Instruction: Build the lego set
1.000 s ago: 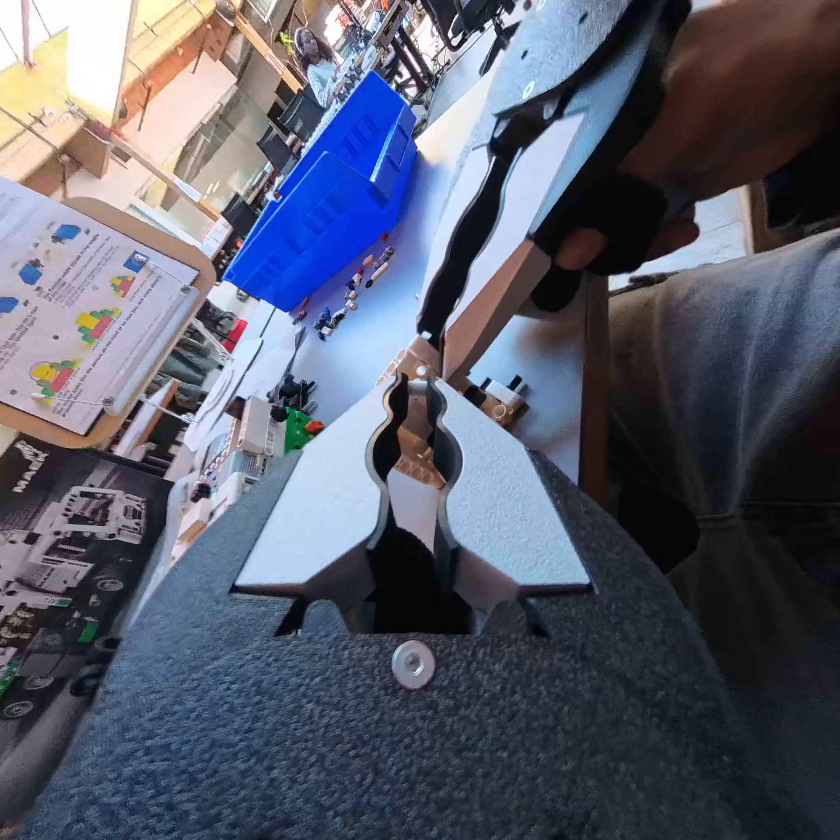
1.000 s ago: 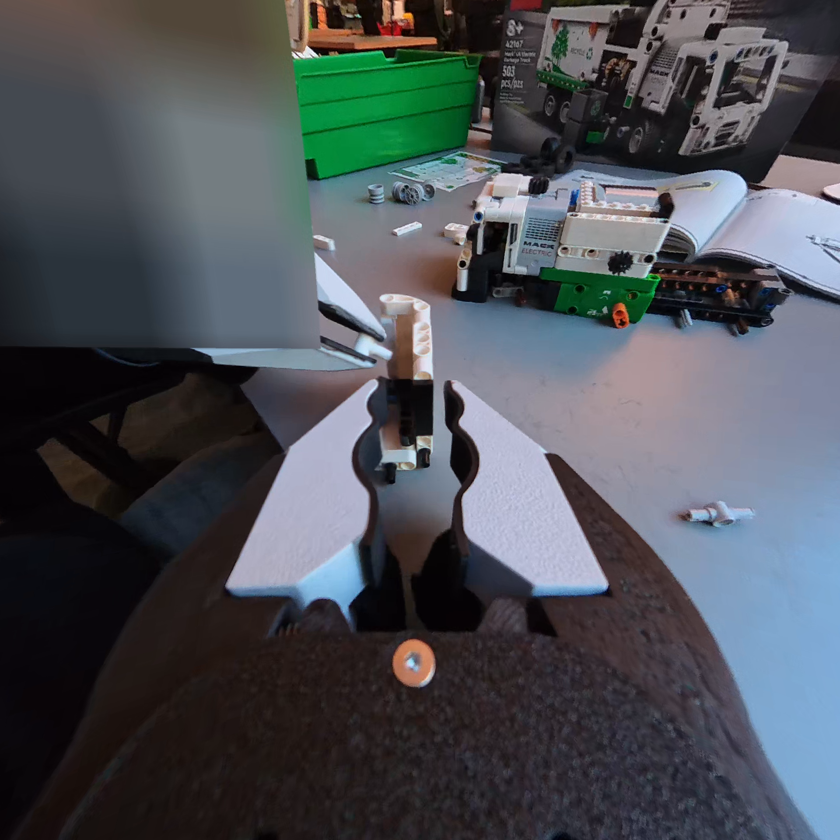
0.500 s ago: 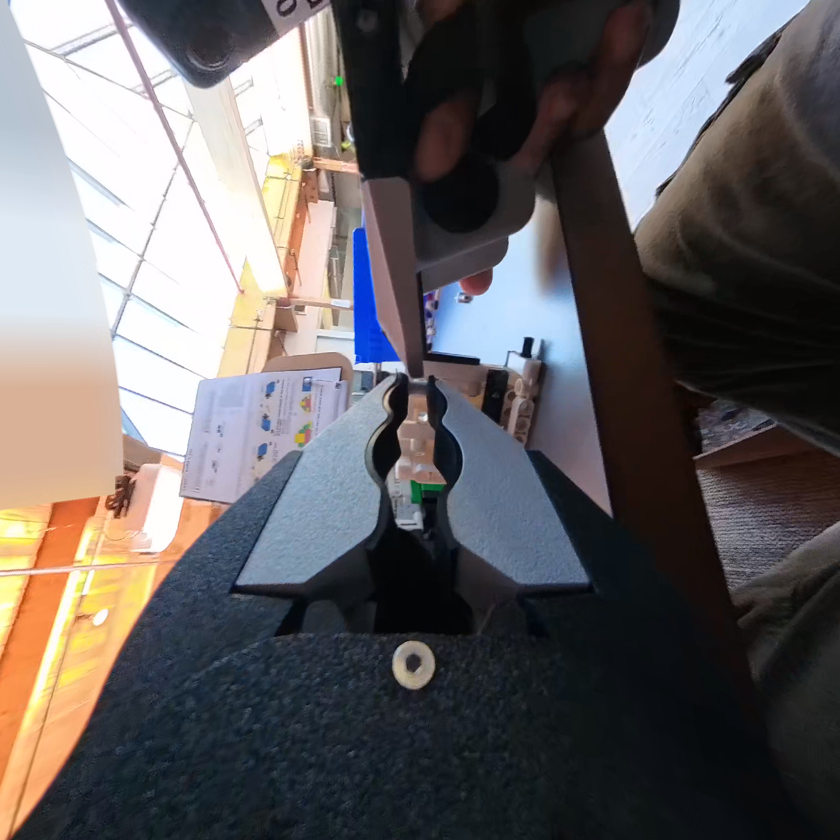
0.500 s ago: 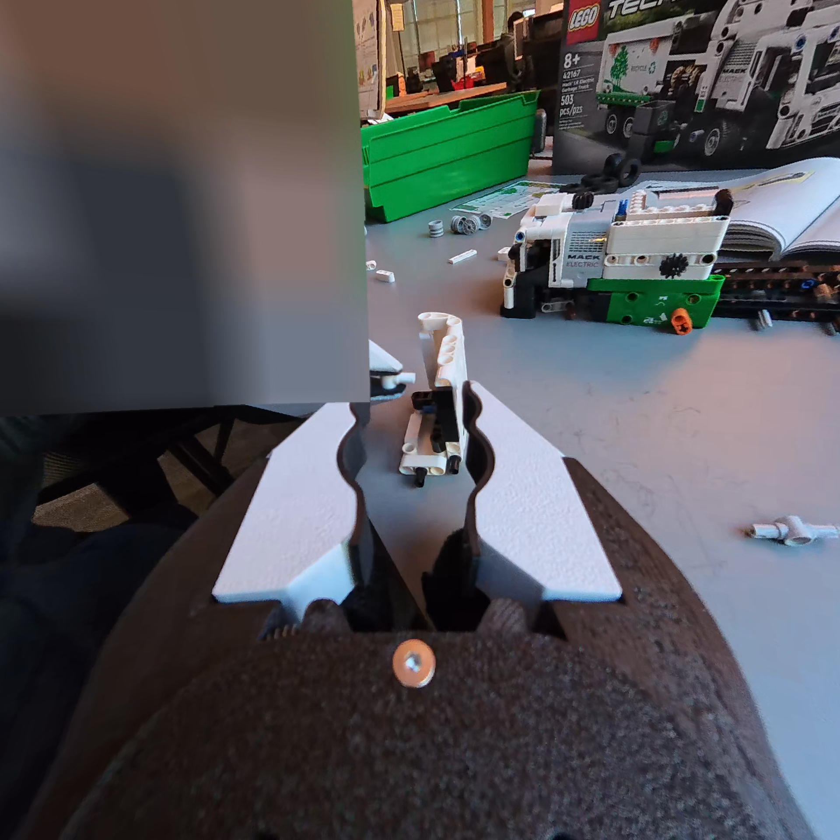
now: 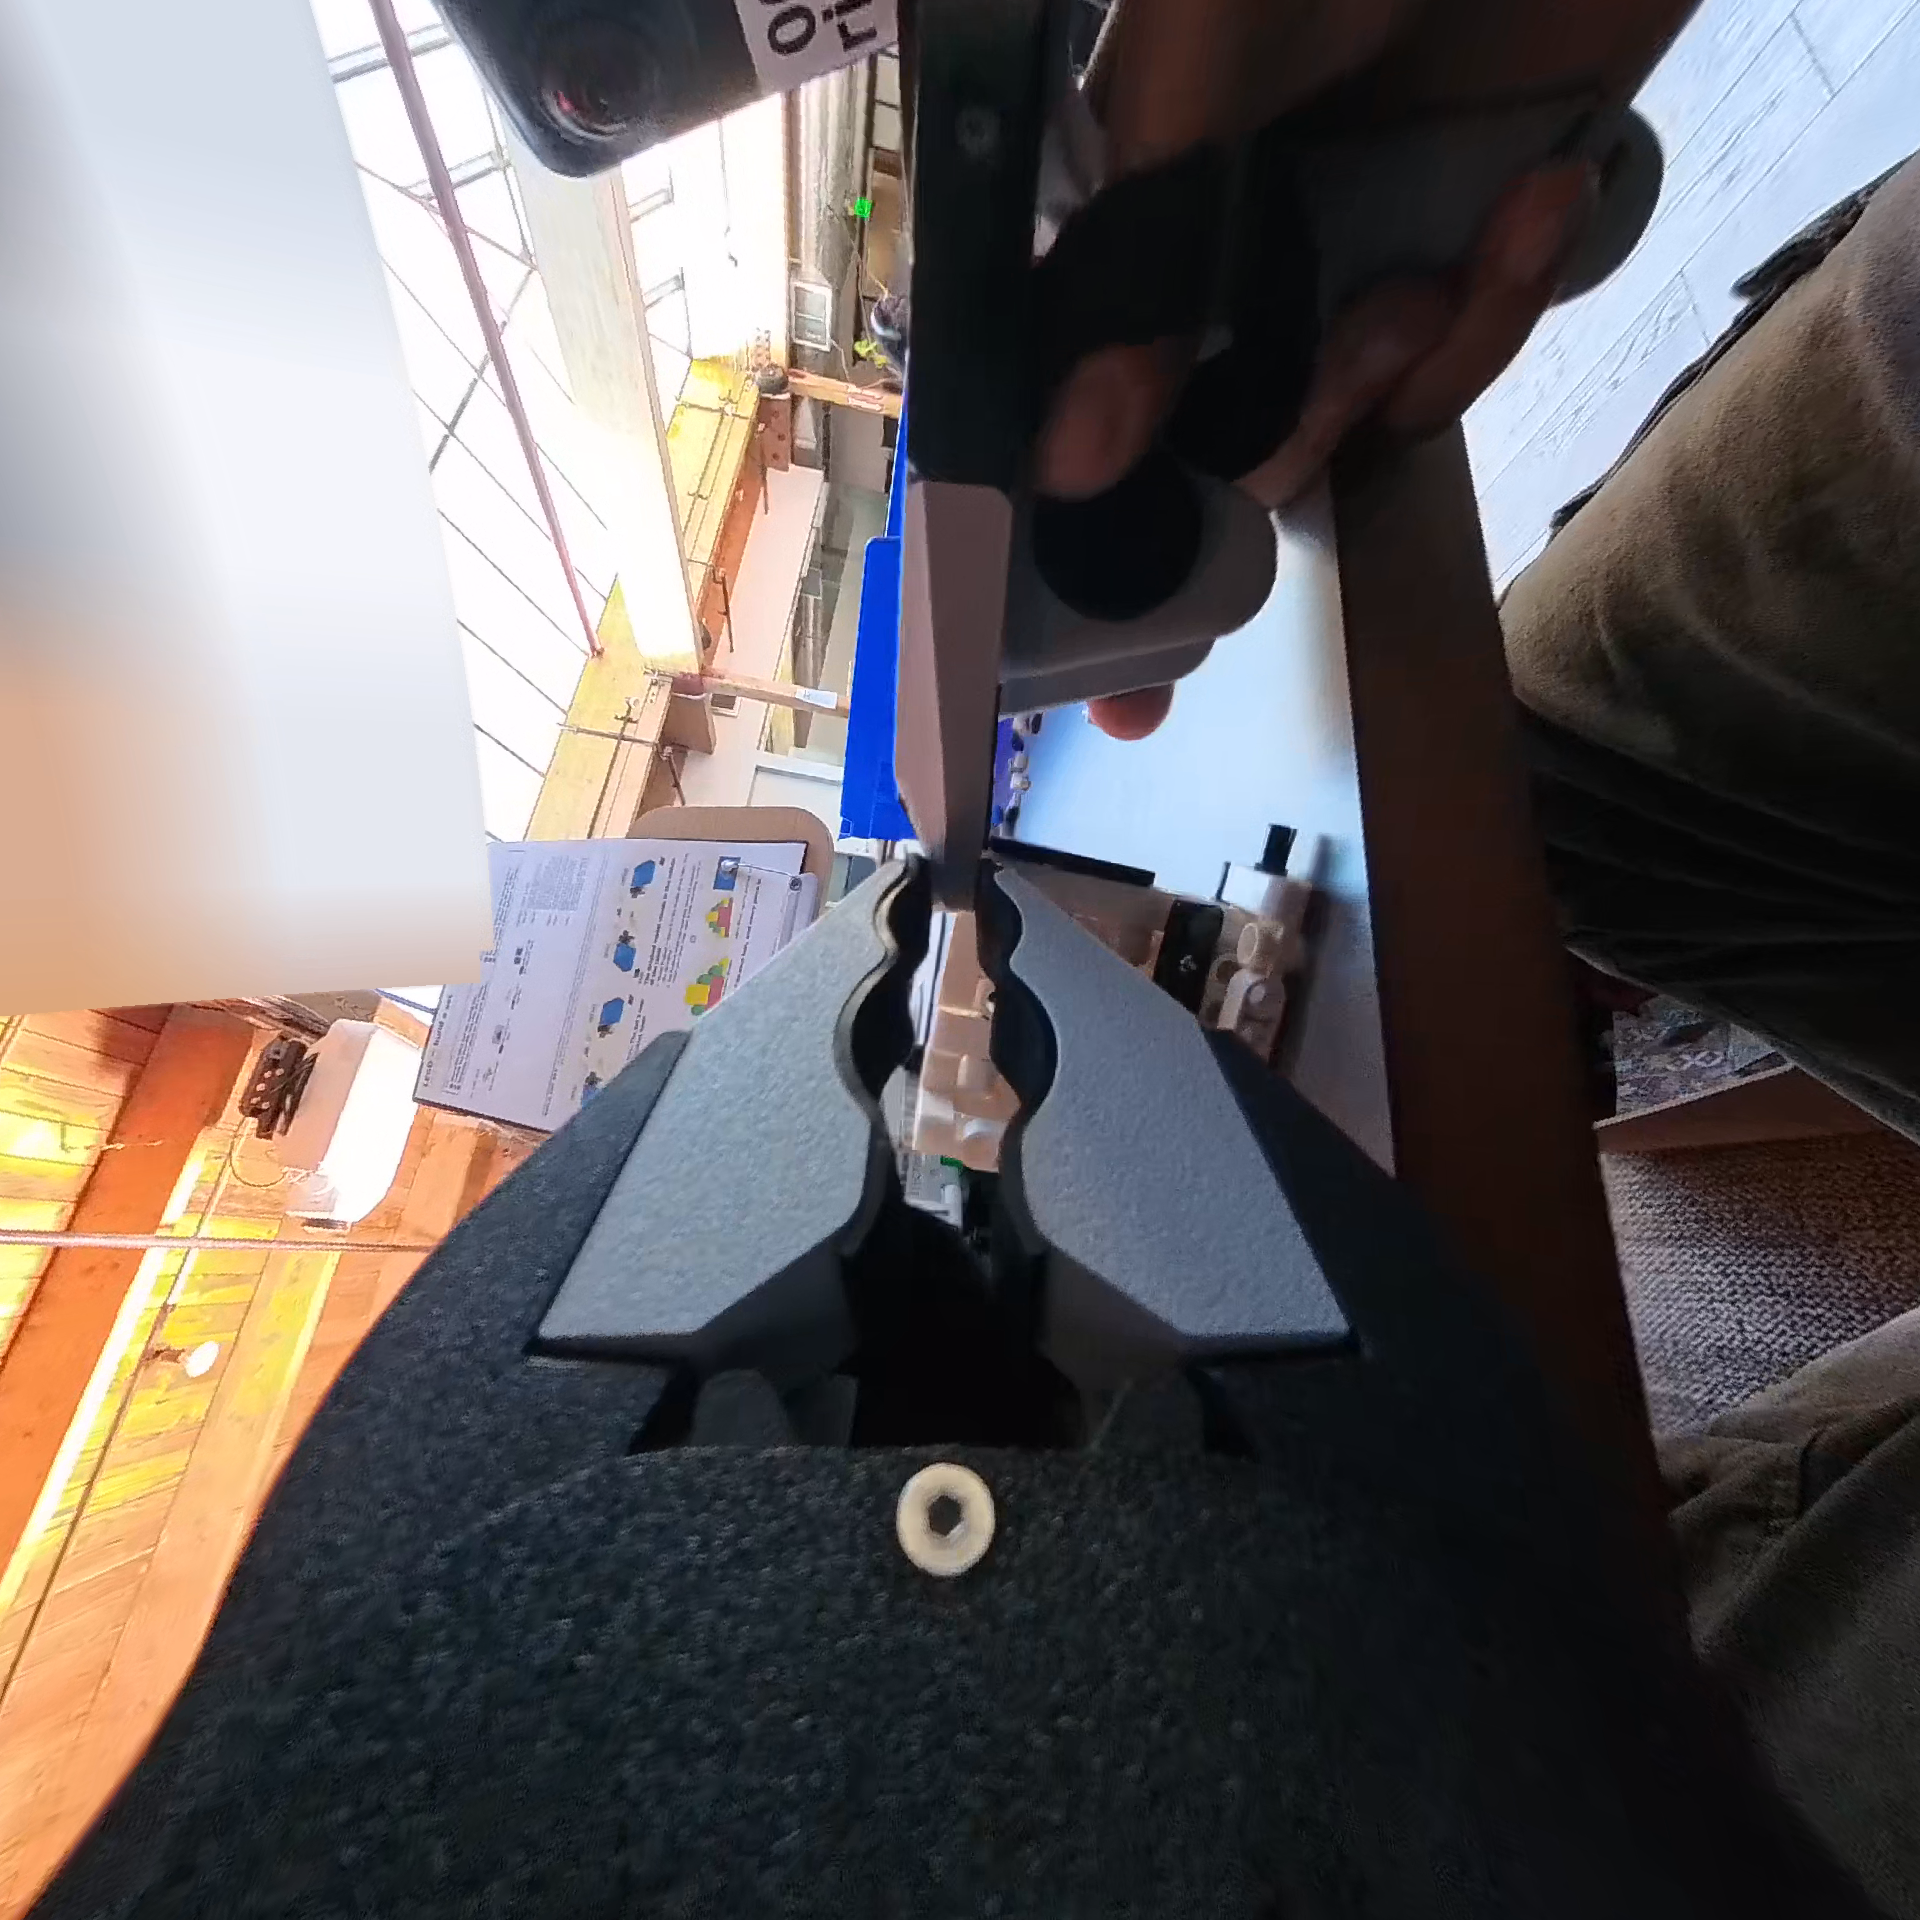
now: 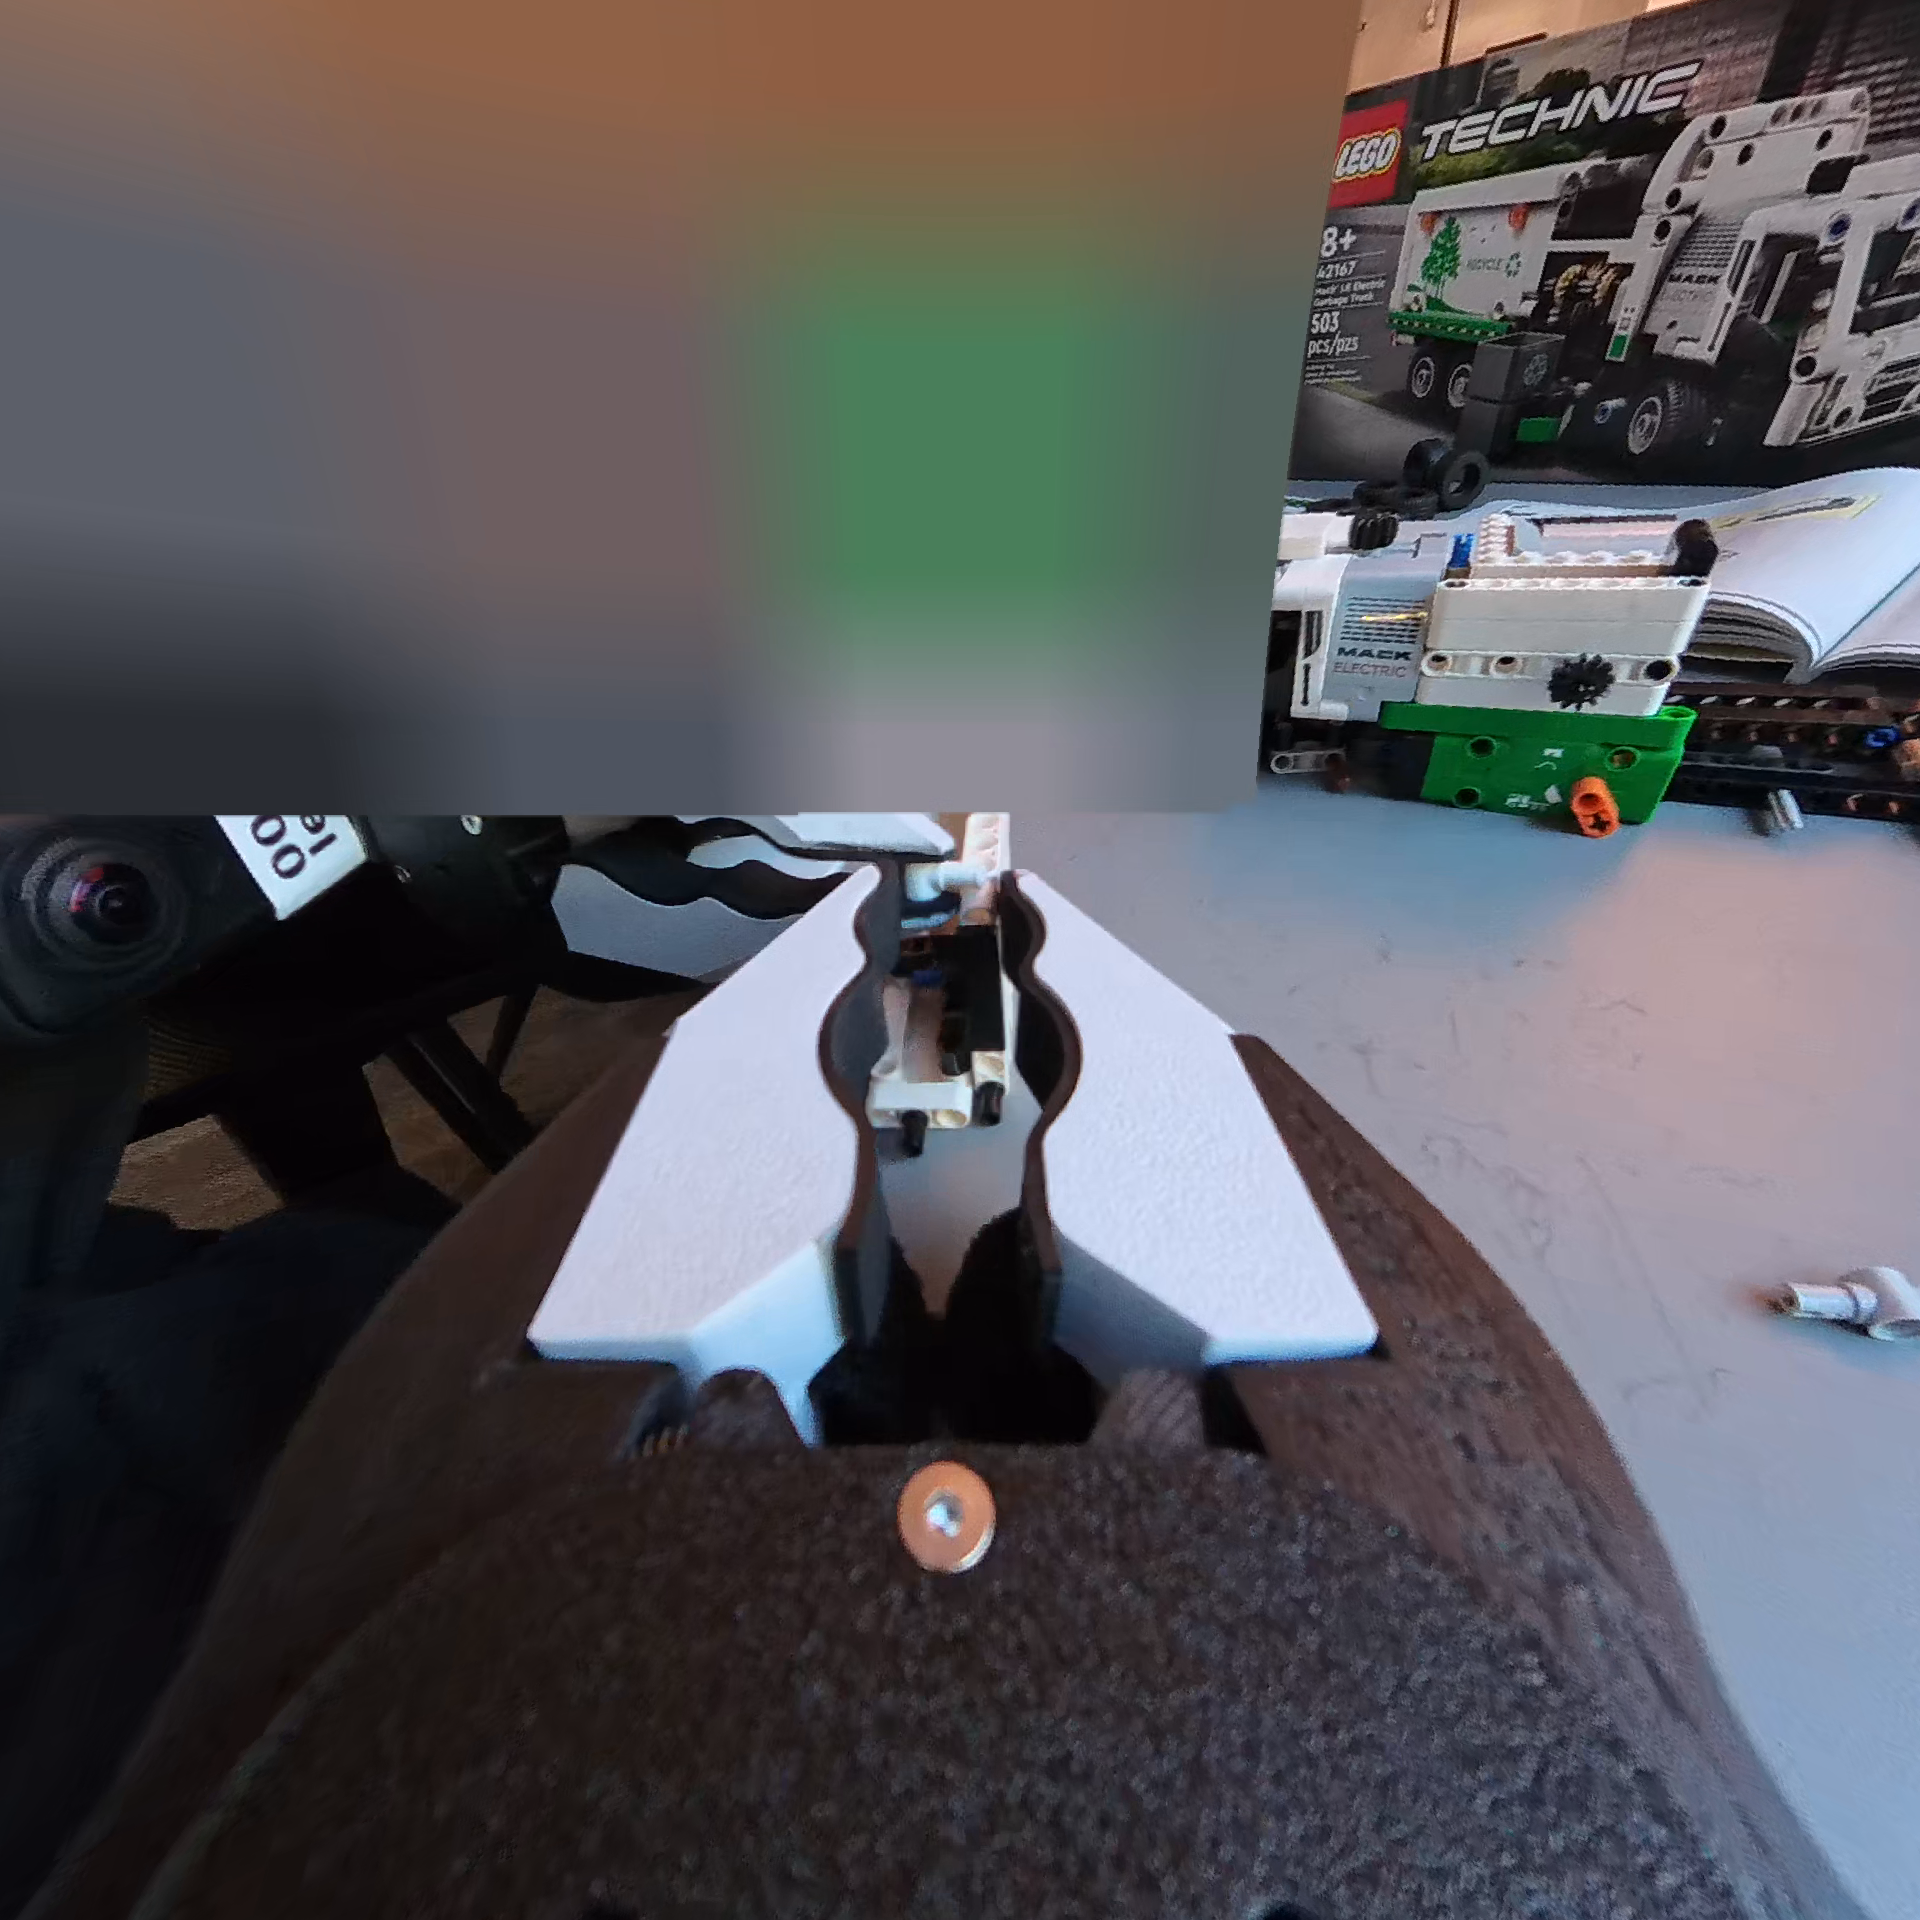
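Right gripper point(image 6: 940, 894): fingers nearly closed, clamped on a small white-and-black brick assembly point(image 6: 951, 1029). The assembly sits upright between the finger pads; its lower end, with two black pins, hangs in the wider gap below the tips, and a cream beam sticks out above the tips.

Left gripper point(image 6: 883, 878) reaches in from the left side of the right wrist view, tips right at the upper part of the same assembly. It holds a short white pin point(image 6: 951, 878) that points at the cream beam and looks to be touching it.

In the left wrist view, the left gripper point(image 5: 956, 894) shows a narrow gap between its fingers; the pin itself cannot be made out there. The right gripper point(image 5: 951, 727) comes down from above, edge-on, its tip meeting the left tips. The assembly point(image 5: 1242, 956) shows just behind, by the table edge. A gloved hand point(image 5: 1299, 364) grips the right tool.

Farther off on the grey table point(image 6: 1455, 1039): a loose white connector point(image 6: 1860, 1297) to the right, a partly built white-and-green truck point(image 6: 1486, 675), an open instruction book point(image 6: 1808, 582) behind it, then the set's box point(image 6: 1621, 260) standing at the back. A blue bin point(image 5: 873, 686) and a sheet on a clipboard point(image 5: 623, 966) show in the left wrist view.
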The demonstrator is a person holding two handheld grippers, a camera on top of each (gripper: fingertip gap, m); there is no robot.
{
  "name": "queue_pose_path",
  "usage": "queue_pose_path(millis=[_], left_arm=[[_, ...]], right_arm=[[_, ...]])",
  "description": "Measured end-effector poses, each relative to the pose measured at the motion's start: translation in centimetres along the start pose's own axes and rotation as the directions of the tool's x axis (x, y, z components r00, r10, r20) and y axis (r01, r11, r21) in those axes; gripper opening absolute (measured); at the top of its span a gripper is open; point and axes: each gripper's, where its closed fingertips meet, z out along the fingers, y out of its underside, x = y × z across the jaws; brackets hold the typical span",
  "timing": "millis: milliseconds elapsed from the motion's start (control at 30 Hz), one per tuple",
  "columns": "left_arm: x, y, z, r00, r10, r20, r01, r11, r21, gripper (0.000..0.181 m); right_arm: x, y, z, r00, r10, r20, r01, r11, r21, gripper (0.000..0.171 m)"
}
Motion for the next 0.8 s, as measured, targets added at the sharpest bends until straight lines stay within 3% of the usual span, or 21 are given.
queue_pose_path(millis=[300,567,700,800], left_arm=[[-0.1,0.3,-1.2,0.999,-0.045,0.024,0.045,0.999,-0.005,0.007],[-0.8,0.5,-2.1,0.996,-0.065,0.064,0.064,0.998,0.014,0.006],[-1.4,-0.1,-3.1,0.992,-0.097,0.080,0.092,0.993,0.068,0.006],[-2.2,-1.3,-4.2,0.986,-0.139,0.090,0.123,0.978,0.168,0.006]], right_arm=[[-0.3,0.0,-0.2,1.000,-0.013,0.014,0.013,1.000,0.002,0.035],[-1.4,0.0,0.2,0.998,-0.003,0.058,0.004,1.000,-0.016,0.035],[-2.0,-1.0,0.0,0.998,-0.026,0.053,0.026,1.000,0.010,0.024],[-2.9,-1.9,-0.6,0.989,0.036,0.144,-0.044,0.998,0.054,0.023]])
